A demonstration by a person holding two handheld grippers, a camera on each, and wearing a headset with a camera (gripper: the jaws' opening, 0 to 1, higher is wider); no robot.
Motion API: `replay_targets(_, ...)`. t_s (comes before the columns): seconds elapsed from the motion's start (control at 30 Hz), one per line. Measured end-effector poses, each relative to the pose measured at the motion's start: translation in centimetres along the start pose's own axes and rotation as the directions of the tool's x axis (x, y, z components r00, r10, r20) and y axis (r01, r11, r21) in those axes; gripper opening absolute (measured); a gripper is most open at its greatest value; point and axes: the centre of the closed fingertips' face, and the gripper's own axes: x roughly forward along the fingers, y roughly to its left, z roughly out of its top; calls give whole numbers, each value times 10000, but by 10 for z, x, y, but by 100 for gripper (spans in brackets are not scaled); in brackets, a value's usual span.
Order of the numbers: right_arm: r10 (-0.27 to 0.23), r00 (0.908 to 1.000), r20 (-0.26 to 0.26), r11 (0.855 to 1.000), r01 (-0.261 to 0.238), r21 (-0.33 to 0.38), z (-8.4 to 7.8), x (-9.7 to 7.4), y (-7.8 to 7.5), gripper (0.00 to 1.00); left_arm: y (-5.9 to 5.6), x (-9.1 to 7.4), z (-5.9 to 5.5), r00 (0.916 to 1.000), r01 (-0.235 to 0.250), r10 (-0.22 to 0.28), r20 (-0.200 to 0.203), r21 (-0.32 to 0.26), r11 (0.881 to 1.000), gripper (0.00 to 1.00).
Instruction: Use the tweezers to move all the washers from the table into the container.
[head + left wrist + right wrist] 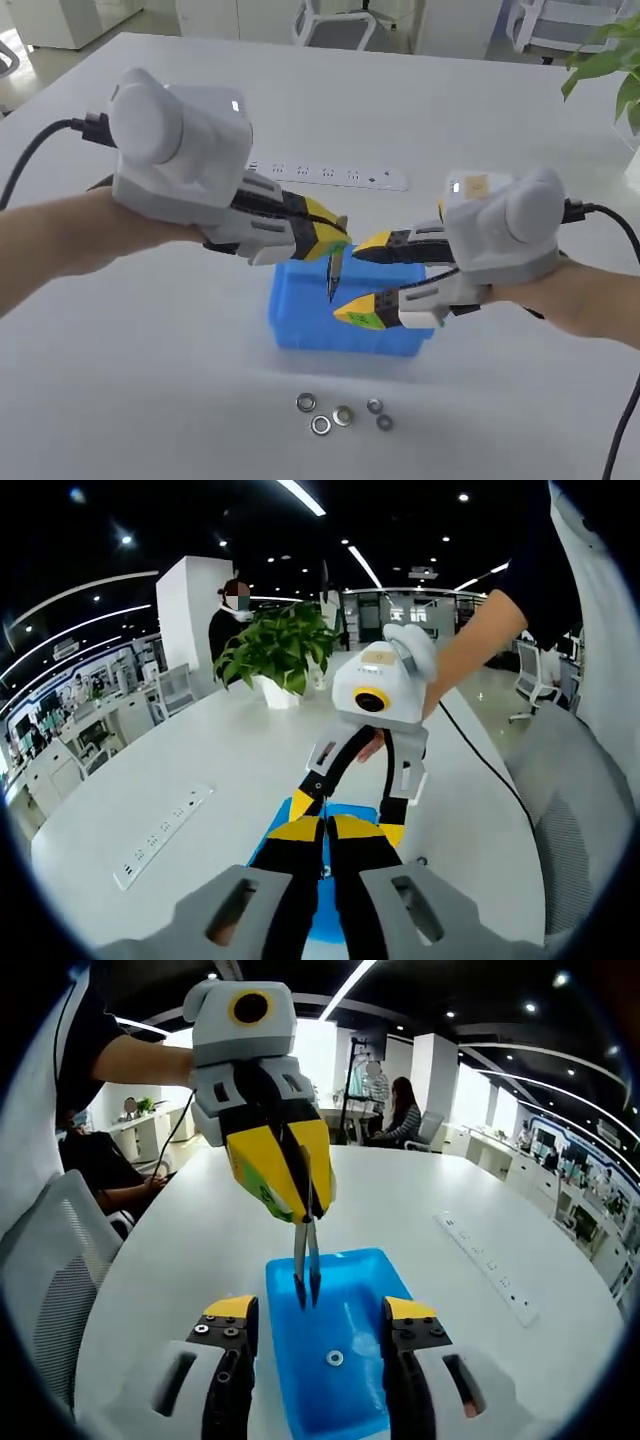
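Left gripper (335, 232) pinches the tweezers (332, 275) tight over the blue container (300, 335), the right gripper (320, 1312) is spread wide, one washer (335, 1358) lies inside, and five washers (342, 413) wait on the table (150, 400), so most of the job looks left to do.

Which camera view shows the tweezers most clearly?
The right gripper view: the tweezers hang in full from the left hand-held gripper over the blue container. The head view shows them small and dark above the container. In the left gripper view the shut jaws cover them.
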Motion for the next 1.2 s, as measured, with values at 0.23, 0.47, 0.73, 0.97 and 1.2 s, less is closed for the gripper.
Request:
replay_targets(0.23, -588, 9982, 95, 9972, 582, 468, -3, -18, 10, 61, -14, -9, 12, 9999, 9, -13, 142, 261, 9997, 6)
replay_targets(0.47, -1014, 9948, -35, 9869, 1011, 1260, -15, -39, 28, 68, -29, -23, 5, 9998, -142, 141, 110, 82, 9999, 6)
replay_targets(0.73, -1149, 9932, -194, 9824, 1165, 1461, -25, -54, 48, 70, -51, -33, -4, 9999, -97, 97, 49, -129, 9999, 6)
replay_targets(0.97, -1162, 9923, -431, 9816, 1214, 1476, -36, -60, 65, 72, -63, -33, -13, 10000, -40, 39, -21, -320, 9995, 6)
replay_targets(1.2, -1475, 9870, -638, 9737, 1562, 1659, -47, -71, 73, 77, -77, -31, -22, 10000, 16, -10, 98, -546, 9985, 6)
